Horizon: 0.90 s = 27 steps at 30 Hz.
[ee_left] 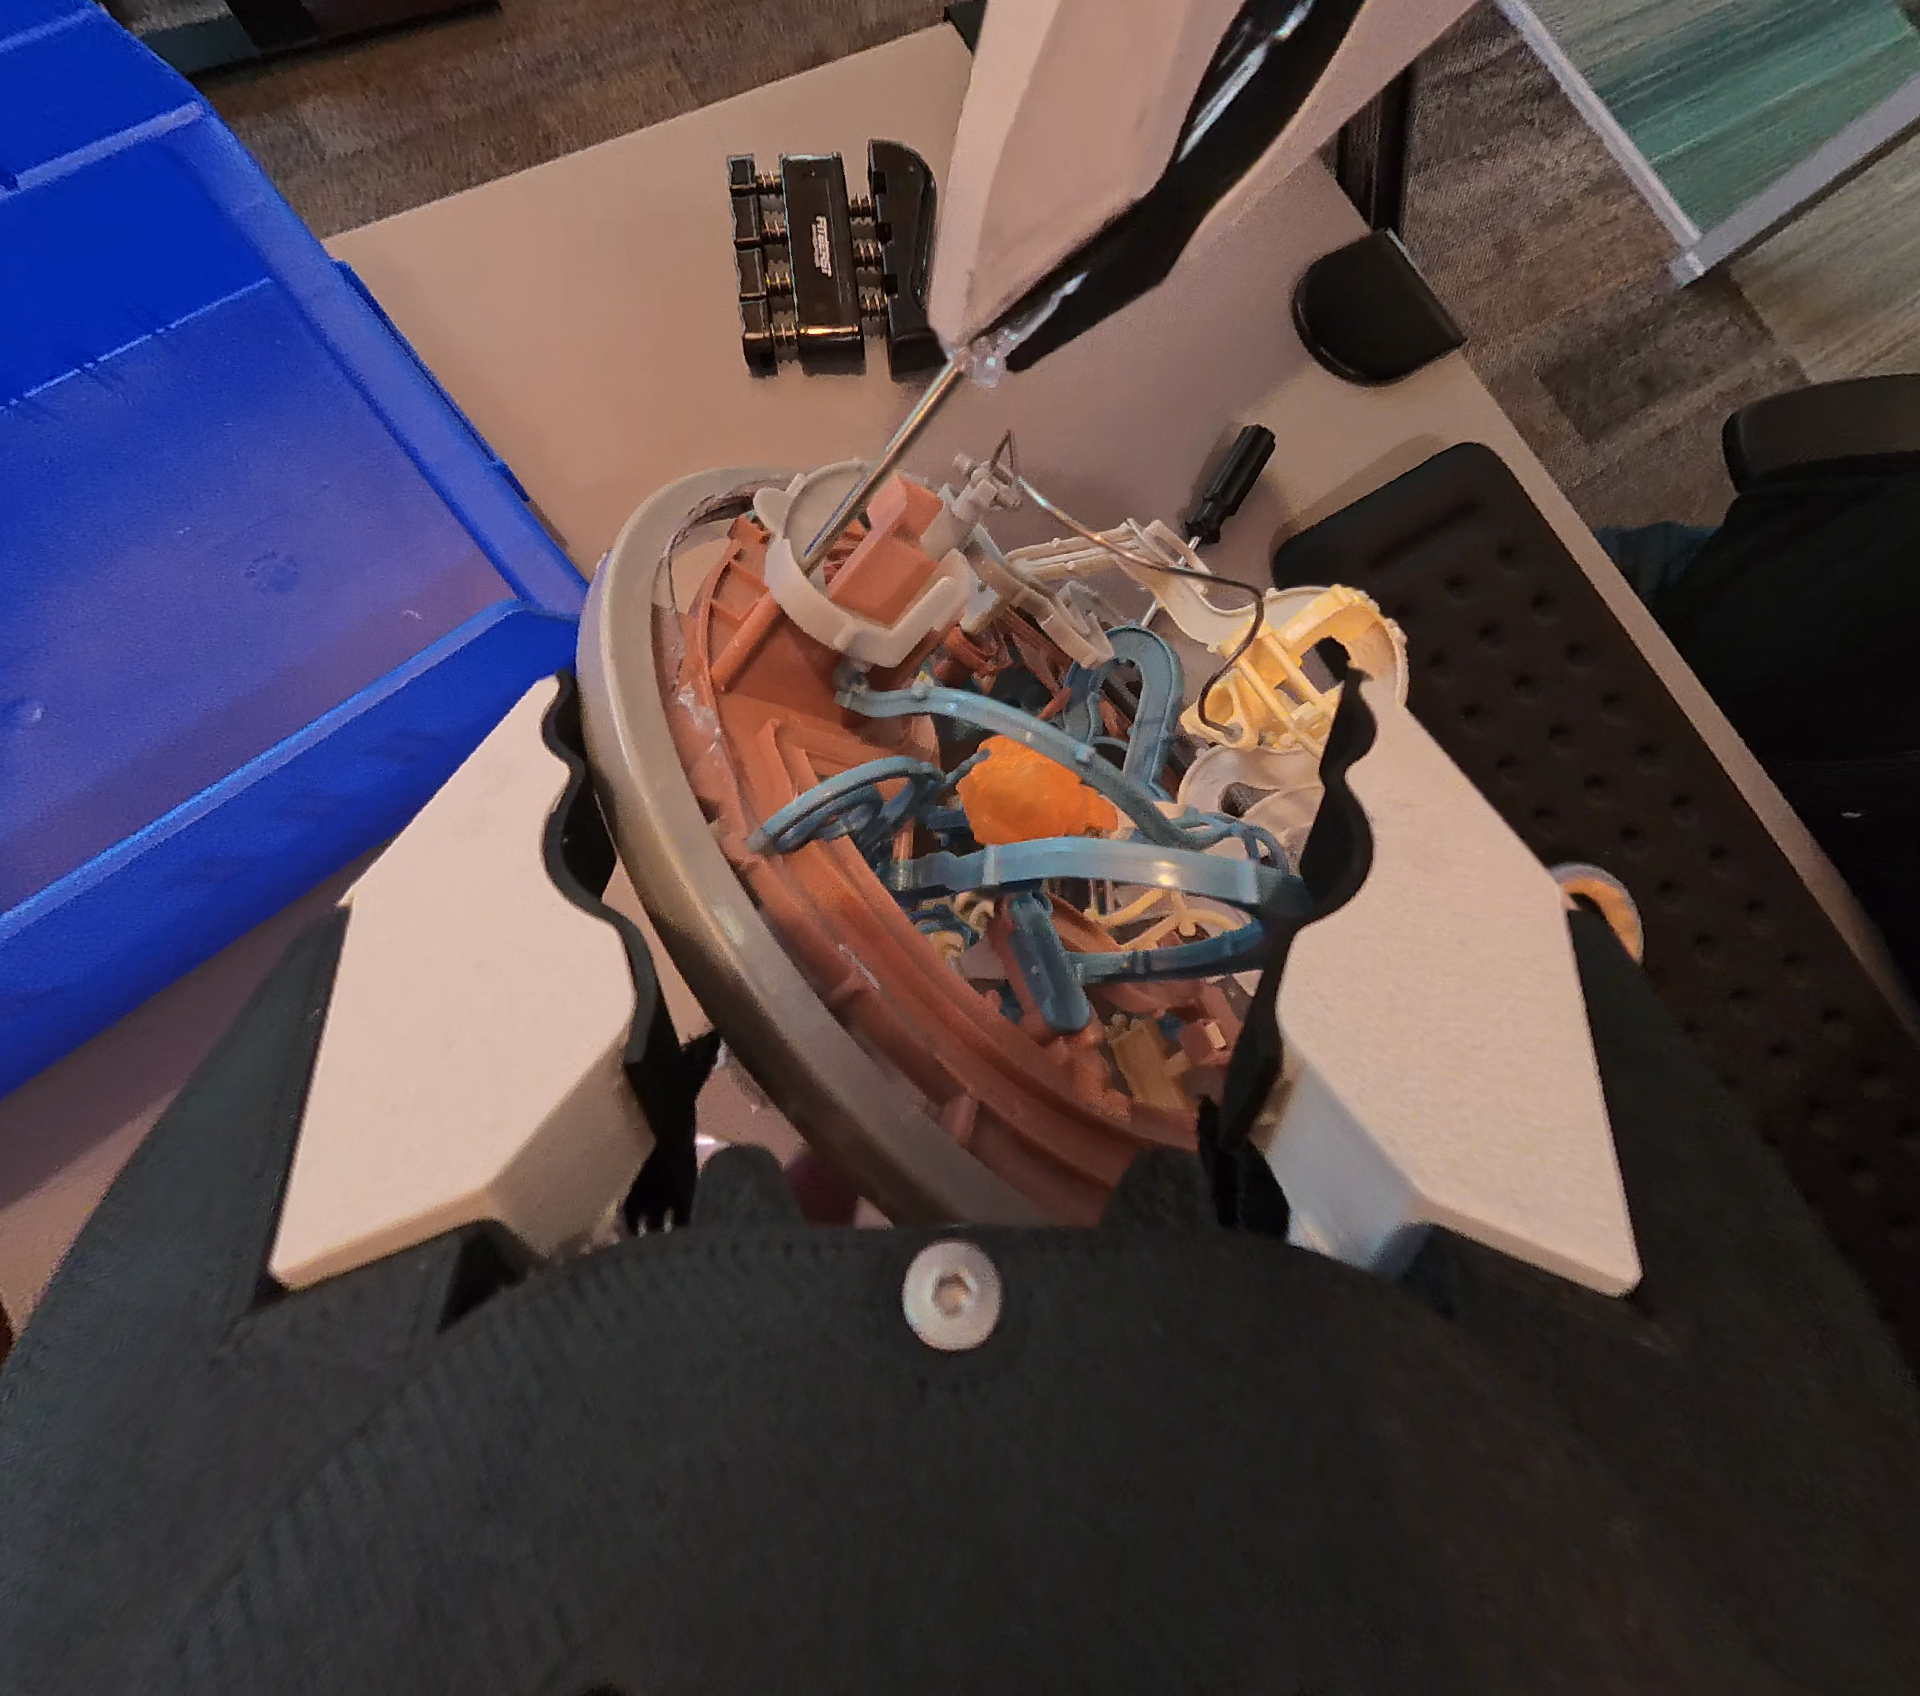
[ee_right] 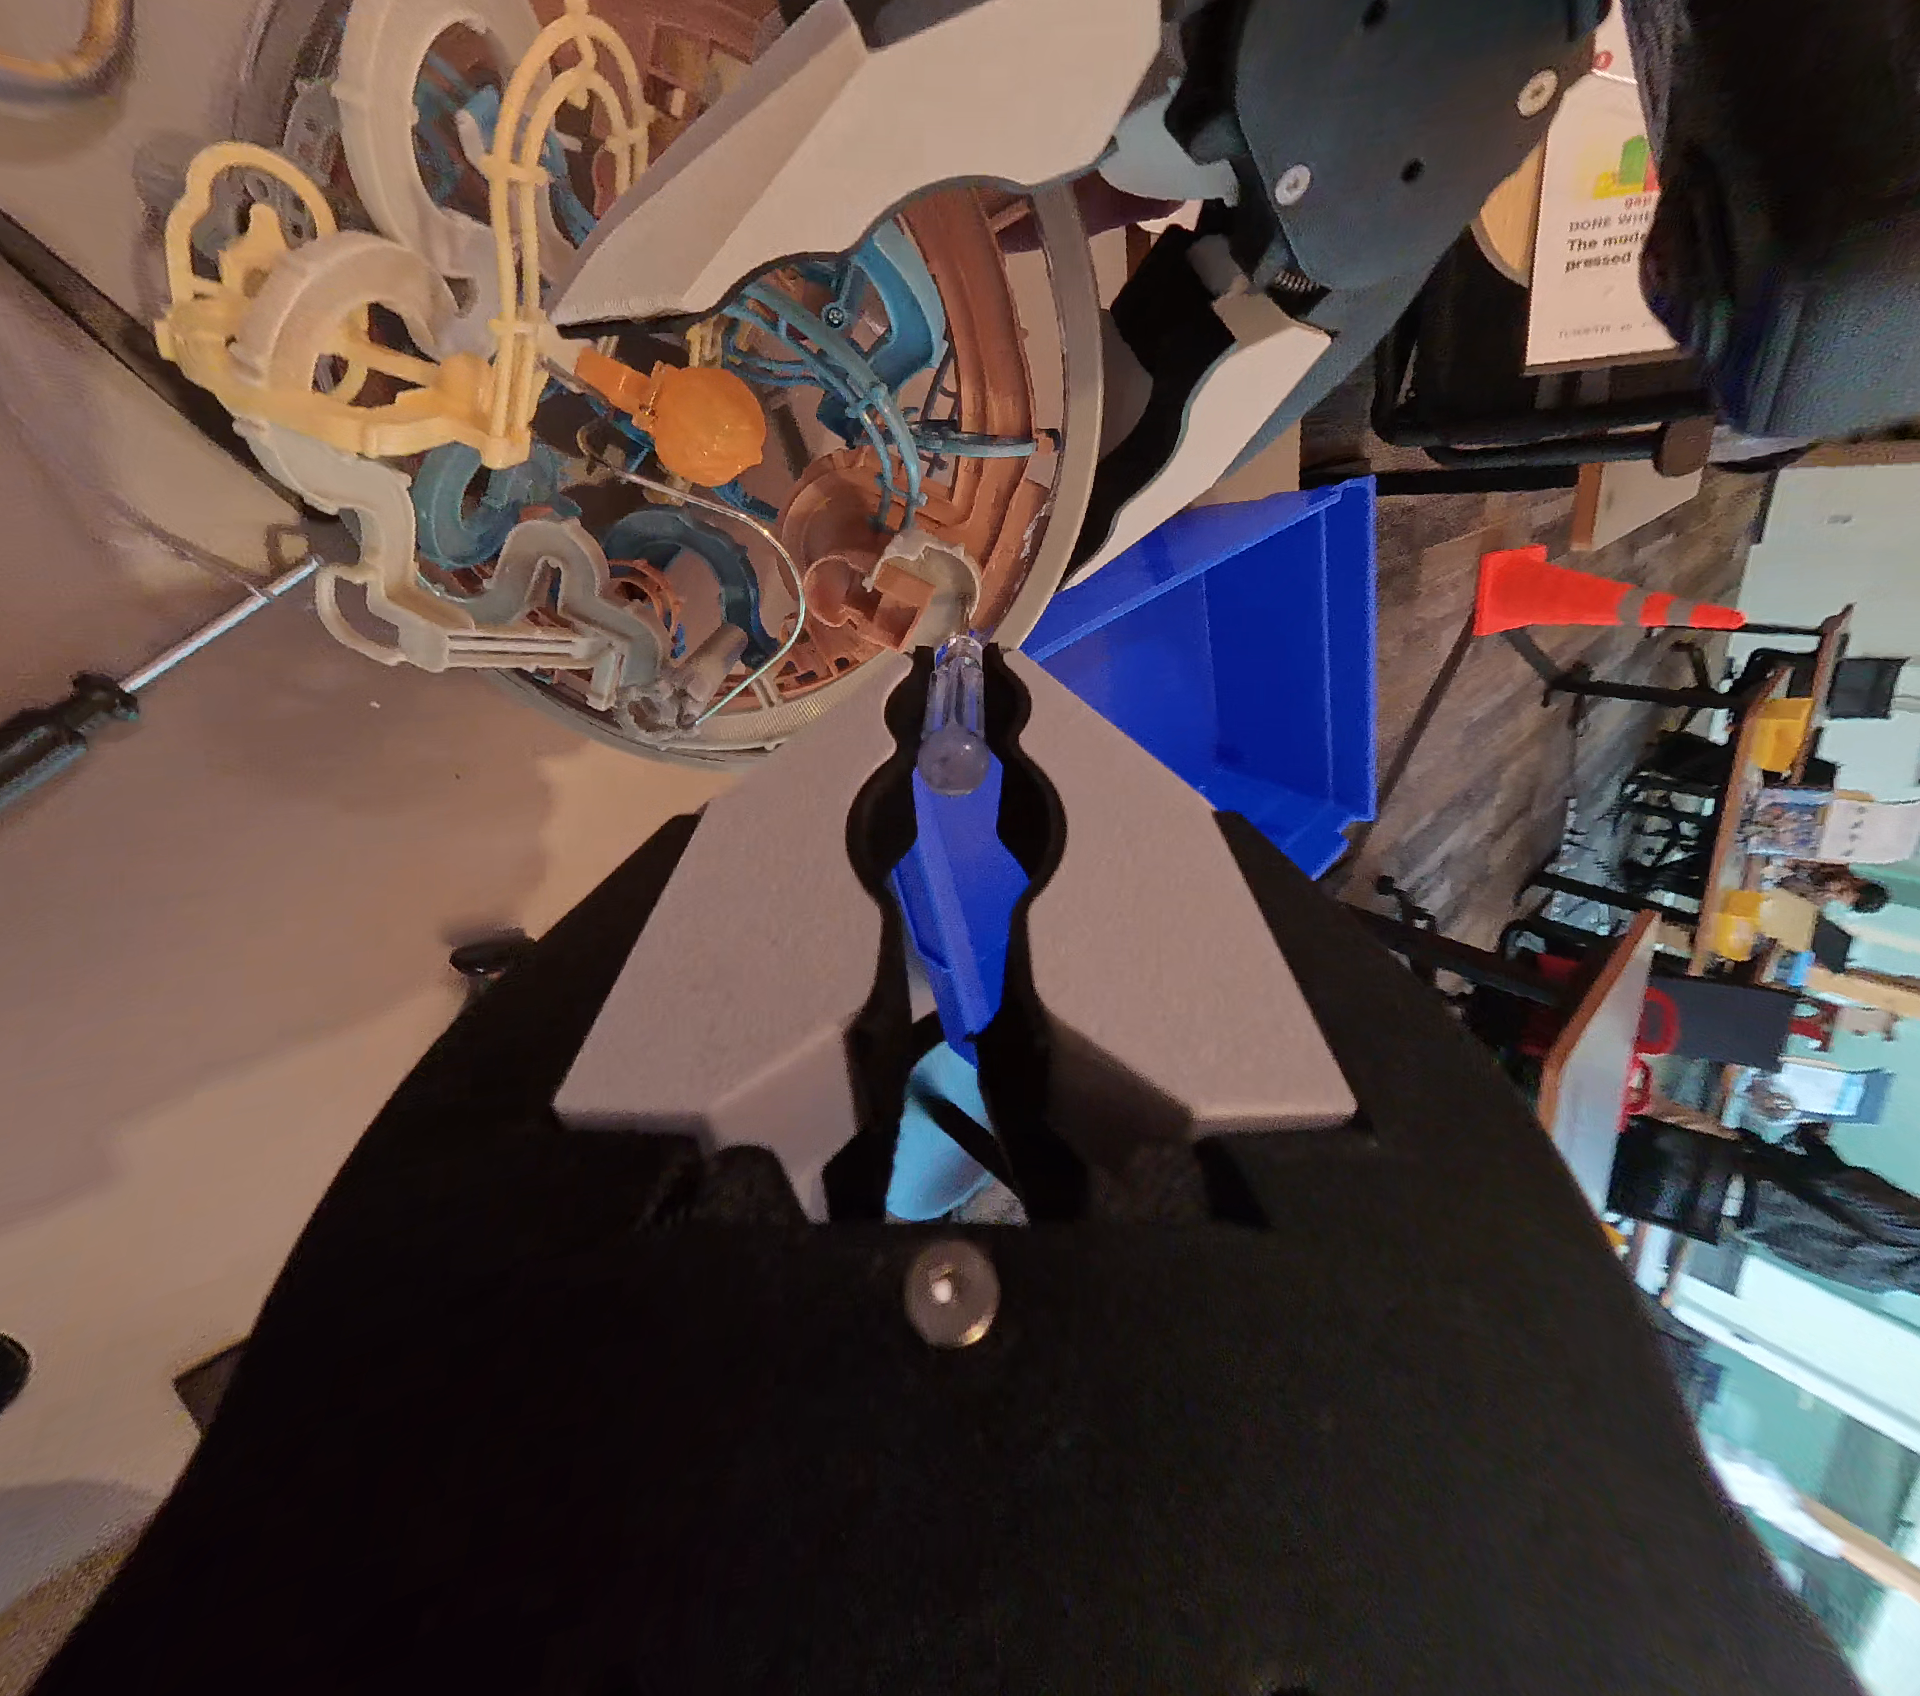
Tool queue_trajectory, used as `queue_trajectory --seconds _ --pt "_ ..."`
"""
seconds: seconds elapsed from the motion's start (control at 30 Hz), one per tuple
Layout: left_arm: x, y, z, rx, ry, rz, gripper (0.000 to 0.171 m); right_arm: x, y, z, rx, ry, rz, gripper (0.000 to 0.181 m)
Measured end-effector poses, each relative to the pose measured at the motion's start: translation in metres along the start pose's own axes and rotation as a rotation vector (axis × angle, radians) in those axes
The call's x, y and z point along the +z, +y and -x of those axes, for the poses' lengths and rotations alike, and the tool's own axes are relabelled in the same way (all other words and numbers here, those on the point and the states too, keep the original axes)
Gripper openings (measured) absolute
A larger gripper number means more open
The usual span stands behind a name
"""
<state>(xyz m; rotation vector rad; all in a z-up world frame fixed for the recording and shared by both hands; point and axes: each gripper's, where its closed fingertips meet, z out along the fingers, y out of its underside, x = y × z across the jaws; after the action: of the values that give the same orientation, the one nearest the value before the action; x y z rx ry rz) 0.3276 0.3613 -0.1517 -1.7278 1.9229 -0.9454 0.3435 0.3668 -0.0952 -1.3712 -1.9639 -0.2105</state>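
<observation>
The maze toy [ee_left: 935,815] is an opened half-sphere with a grey rim, a brown inner shell and blue, cream and grey tracks around an orange centre piece [ee_left: 1029,799]. It is held tilted above the bench [ee_left: 582,316], its open face turned away from the left wrist camera.

The left gripper [ee_left: 951,825] has its fingers [ee_left: 582,815] spread wide and closed onto the toy, one on the grey rim, the other on the track side.

The right gripper [ee_right: 951,670] has its fingers [ee_right: 1049,773] nearly together, pinching the clear handle of a small screwdriver [ee_right: 951,711]. The screwdriver's long axis runs forward along the fingers. In the left wrist view its metal shaft [ee_left: 883,472] slants down into the grey and brown fitting [ee_left: 873,576] at the toy's upper rim. The tip itself is hidden among the parts. The right gripper is therefore the nearer to that fitting.

Around the toy:
- a second screwdriver with a black handle [ee_left: 1231,477], lying on the bench just behind the toy;
- a black spring hand exerciser [ee_left: 821,264], farther back;
- a blue bin [ee_left: 208,503], to the left;
- a black perforated mat [ee_left: 1558,711], to the right.
</observation>
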Motion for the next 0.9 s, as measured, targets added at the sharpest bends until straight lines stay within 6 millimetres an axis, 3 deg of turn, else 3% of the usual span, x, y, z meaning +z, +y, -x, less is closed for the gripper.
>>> queue_trajectory --seconds 0.2,0.27,0.4,0.6,0.77,0.9 --pt "-0.009 -0.002 0.001 -0.03 0.051 -0.095 0.129 0.002 0.0 -0.003 0.077 -0.001 -0.054 0.008" --pt "-0.013 -0.003 -0.002 -0.049 0.073 -0.113 0.134 0.005 -0.001 -0.006 0.095 -0.002 -0.069 0.008" --pt "-0.025 0.0 0.003 -0.039 0.056 -0.114 0.125 0.01 -0.004 -0.011 0.125 -0.01 -0.11 0.008" --pt "-0.057 -0.033 0.009 0.059 -0.001 -0.255 0.076 0.014 -0.009 -0.013 0.152 -0.016 -0.161 0.008" --pt "-0.034 -0.034 0.019 0.193 -0.07 -0.127 0.029 0.017 -0.014 -0.014 0.164 -0.021 -0.189 0.008" --pt "-0.025 -0.033 0.009 0.222 -0.001 -0.118 0.007 0.017 -0.012 -0.014 0.172 -0.022 -0.197 0.008"
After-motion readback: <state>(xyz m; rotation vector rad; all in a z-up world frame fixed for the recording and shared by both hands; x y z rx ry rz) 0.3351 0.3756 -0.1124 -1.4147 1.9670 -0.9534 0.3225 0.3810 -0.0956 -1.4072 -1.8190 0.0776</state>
